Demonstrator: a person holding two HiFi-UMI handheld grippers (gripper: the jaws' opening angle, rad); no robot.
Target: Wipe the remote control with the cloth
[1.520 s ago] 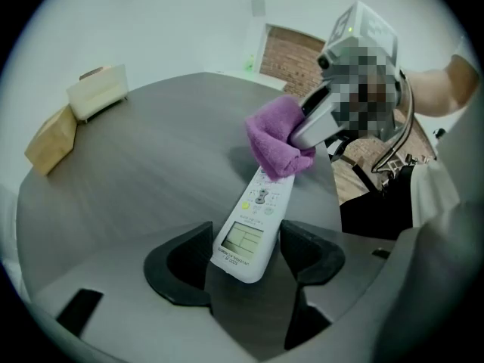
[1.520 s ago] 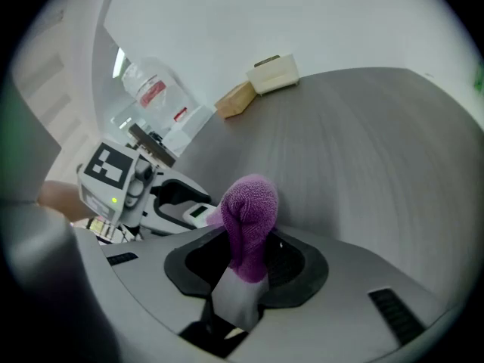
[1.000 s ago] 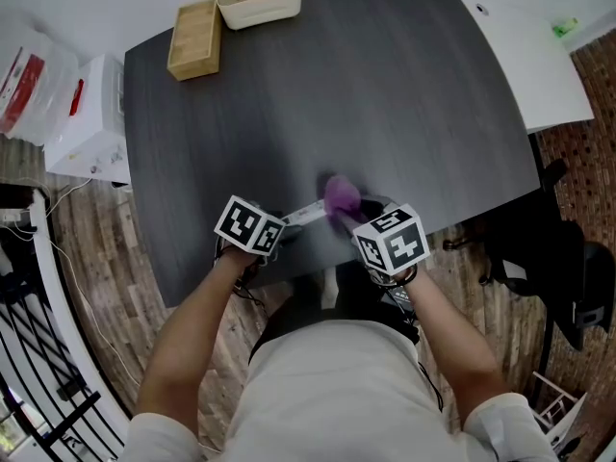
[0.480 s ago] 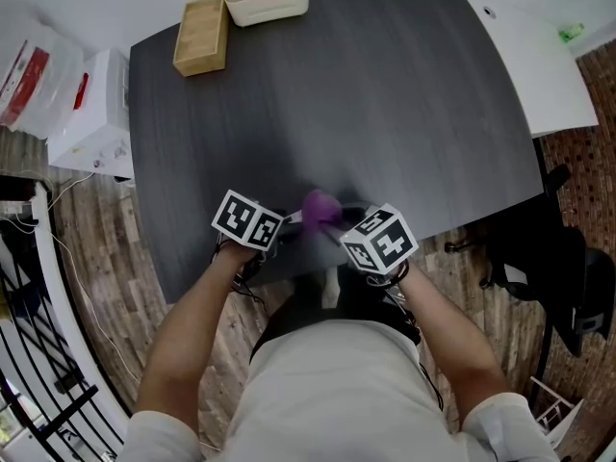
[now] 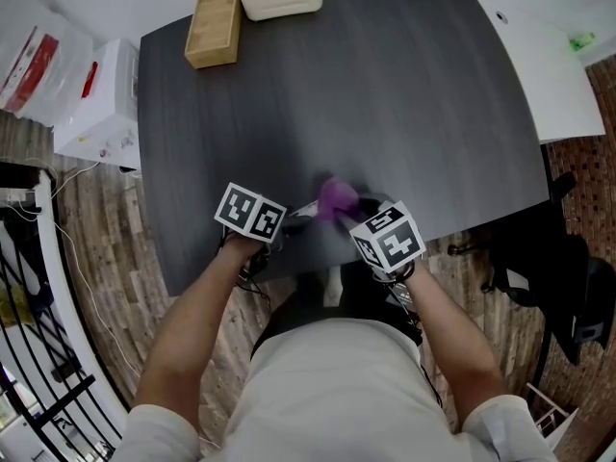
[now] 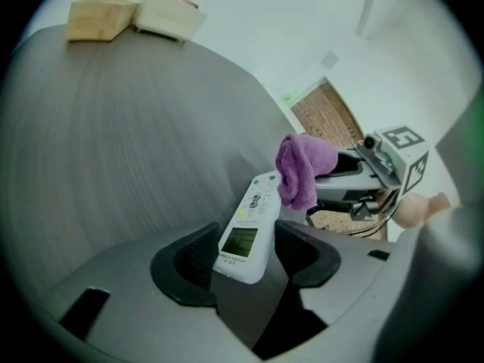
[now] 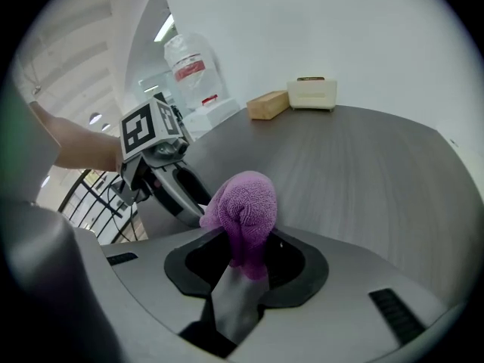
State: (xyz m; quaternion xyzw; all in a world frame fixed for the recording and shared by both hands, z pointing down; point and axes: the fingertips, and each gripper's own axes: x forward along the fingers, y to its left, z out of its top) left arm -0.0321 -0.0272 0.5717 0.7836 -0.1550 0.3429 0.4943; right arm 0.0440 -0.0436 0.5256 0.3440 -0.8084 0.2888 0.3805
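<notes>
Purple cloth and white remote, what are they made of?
The purple cloth looks like soft terry or microfibre: fuzzy, looped, matte, bunching in folds. The remote looks like hard, smooth white plastic with a glassy grey screen and probably rubbery buttons.

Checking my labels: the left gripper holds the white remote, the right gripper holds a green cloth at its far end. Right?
No: the right gripper view shows the cloth is purple, not green. Otherwise right: the right gripper holds it at the far end of the white remote in the left gripper, whose jaws have just closed further on it.
</notes>
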